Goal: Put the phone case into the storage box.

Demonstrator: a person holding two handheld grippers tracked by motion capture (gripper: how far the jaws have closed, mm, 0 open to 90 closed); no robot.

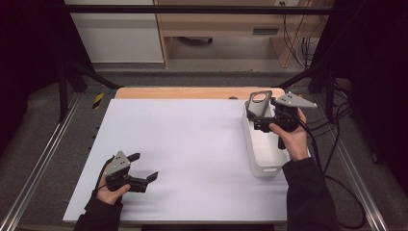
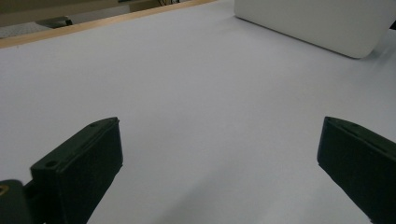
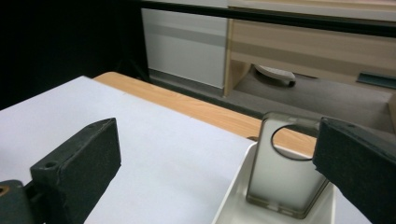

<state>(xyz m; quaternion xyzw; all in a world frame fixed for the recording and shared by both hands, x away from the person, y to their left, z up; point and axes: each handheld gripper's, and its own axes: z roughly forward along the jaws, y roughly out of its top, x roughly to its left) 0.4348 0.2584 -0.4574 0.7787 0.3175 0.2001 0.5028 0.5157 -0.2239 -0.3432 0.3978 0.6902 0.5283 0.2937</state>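
Right hand-held gripper (image 1: 260, 115) jaws apart, over far end of white bin (image 1: 262, 166), beside upright phone case (image 3: 285, 168). Left hand-held gripper (image 1: 144, 167) jaws apart, low over near-left tabletop (image 1: 192, 144).

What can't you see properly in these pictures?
- Bottom of the phone case: in the right gripper view, the white bin wall hides where it rests.
- Inside of the bin: in the high view, the right tongs and hand cover the far end.
- Right tongs' grip: whether a jaw touches the case is unclear.
- Bin in the left gripper view: cut off by the top edge.
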